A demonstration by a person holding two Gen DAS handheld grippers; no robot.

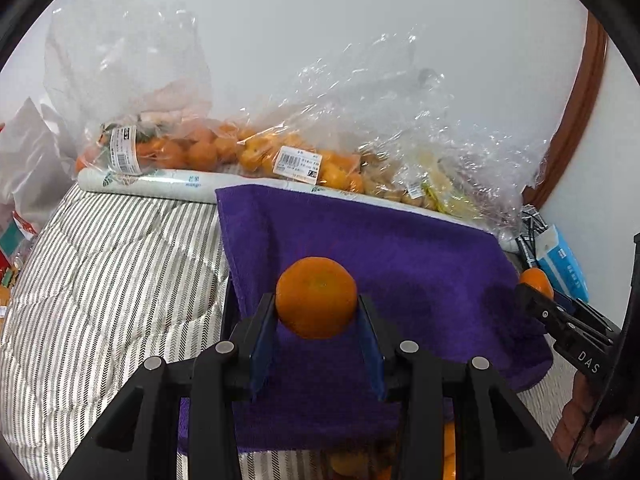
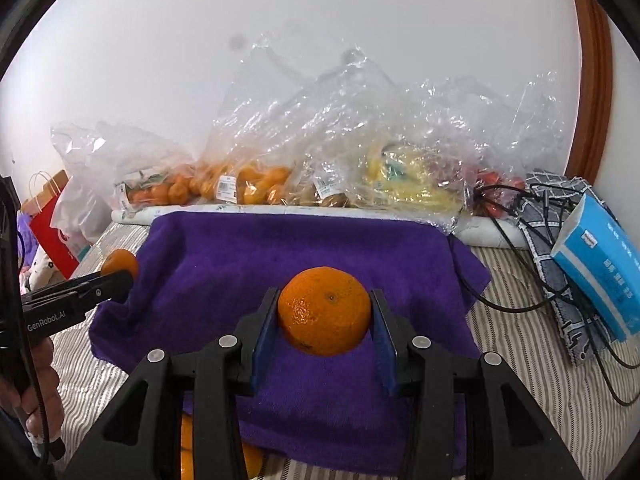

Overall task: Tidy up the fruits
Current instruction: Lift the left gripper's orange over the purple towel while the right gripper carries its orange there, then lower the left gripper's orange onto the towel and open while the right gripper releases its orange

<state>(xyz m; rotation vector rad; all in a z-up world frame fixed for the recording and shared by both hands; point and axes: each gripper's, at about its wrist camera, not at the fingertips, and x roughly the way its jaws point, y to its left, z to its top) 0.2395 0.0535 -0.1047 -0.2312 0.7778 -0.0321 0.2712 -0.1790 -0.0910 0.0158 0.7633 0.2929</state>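
My left gripper (image 1: 317,312) is shut on an orange mandarin (image 1: 316,297), held just above a purple towel (image 1: 400,264). At that view's right edge the right gripper (image 1: 534,292) shows with its own orange (image 1: 536,280). In the right wrist view my right gripper (image 2: 325,316) is shut on a second mandarin (image 2: 324,310) over the same purple towel (image 2: 280,248). The left gripper (image 2: 120,278) enters from the left there, carrying its orange (image 2: 119,262). Clear bags of oranges (image 1: 208,148) (image 2: 240,184) lie behind the towel along the wall.
A striped quilt (image 1: 100,280) covers the surface around the towel. More oranges (image 2: 188,452) peek out under the towel's near edge. A blue tissue pack (image 2: 600,272), black cables (image 2: 504,240) and a bag of yellow fruit (image 2: 404,176) sit at the right. A red paper bag (image 2: 52,224) stands at far left.
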